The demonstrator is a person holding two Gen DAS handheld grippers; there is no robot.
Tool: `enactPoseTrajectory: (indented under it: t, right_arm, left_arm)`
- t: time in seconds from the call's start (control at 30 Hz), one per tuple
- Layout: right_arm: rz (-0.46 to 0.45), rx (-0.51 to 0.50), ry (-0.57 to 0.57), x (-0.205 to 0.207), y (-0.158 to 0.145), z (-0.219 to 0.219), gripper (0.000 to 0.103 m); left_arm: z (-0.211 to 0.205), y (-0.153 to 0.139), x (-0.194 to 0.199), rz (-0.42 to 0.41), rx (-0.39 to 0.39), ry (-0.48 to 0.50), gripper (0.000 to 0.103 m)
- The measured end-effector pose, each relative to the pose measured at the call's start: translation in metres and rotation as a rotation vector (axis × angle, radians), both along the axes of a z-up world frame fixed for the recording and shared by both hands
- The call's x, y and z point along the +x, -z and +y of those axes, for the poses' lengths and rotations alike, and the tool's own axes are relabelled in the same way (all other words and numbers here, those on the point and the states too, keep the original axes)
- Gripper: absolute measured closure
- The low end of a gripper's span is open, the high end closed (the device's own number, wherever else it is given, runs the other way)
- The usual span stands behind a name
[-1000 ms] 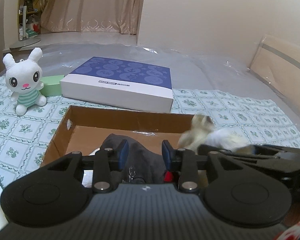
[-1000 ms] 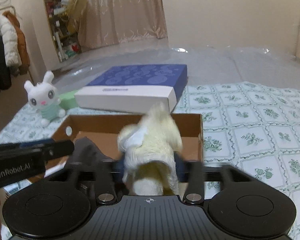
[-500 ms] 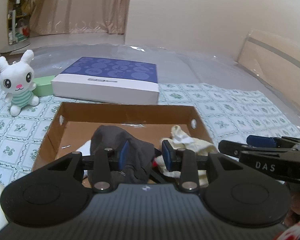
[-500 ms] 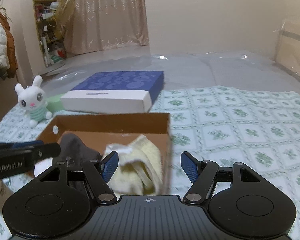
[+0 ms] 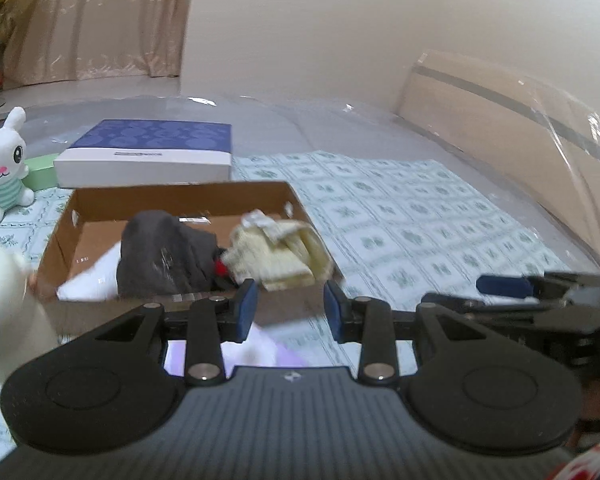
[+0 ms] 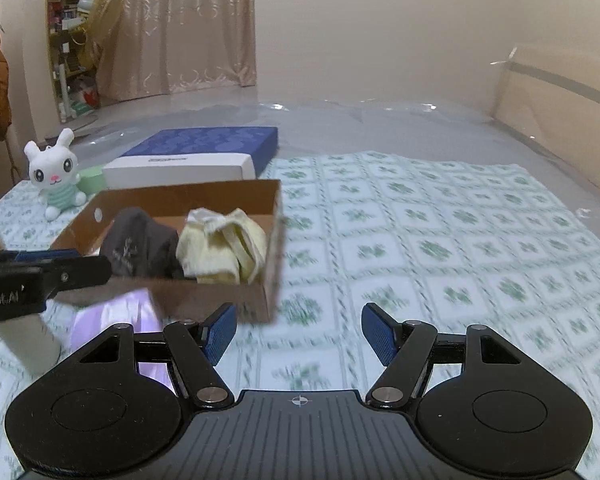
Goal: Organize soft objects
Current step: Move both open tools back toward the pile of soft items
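Beige walls and a curtain [image 6: 188, 28] close the far side of the room, with a bookshelf [image 6: 66, 32] at the left. Below them a bed [image 6: 440, 248] under a green floral sheet fills most of both views; its right half lies bare and open up to the plastic-wrapped headboard [image 5: 512, 128], while the far part is covered in clear film. On the left half, a blue-and-white box [image 6: 196, 158] sits behind a cardboard tray [image 6: 220, 196], nearly touching its far wall; a line of print on the box's white side is too small to read. Inside the tray, a dark grey garment [image 6: 140, 242] lies left and a pale yellow garment [image 6: 220, 246] right, against the right wall, with something white [image 5: 96, 276] at the near left corner. A plush rabbit [image 6: 56, 174] sits upright left of the tray, a green block [image 5: 40, 170] just beside it. Something lilac [image 6: 116, 318] lies on the sheet just in front of the tray. The left gripper [image 5: 288, 311] hangs before the tray's near wall, fingers partly spread with nothing between them; its side reads "obot.AI". The right gripper [image 6: 298, 330] is over open sheet right of the tray, fingers spread wide and empty.
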State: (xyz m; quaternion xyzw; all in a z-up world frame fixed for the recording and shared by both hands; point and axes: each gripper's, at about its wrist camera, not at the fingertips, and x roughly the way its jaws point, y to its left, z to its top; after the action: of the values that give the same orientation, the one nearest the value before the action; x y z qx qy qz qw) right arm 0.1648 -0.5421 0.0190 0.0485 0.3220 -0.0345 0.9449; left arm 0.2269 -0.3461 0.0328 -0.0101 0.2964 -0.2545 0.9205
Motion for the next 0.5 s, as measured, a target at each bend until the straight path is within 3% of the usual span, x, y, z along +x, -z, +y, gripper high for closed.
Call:
enactPoseTrajectory:
  t: [0.27,0.5]
  right_arm:
    - [0.013,0.047,0.021,-0.068,0.011,0.035,0.034]
    - [0.027,0.071,-0.016,-0.110,0.023,0.088,0.034]
  left_arm:
    - [0.030,0.010,-0.070,-0.003,-0.001,0.070,0.071]
    - [0.077,0.017,-0.116,-0.002,0.020,0.056,0.071]
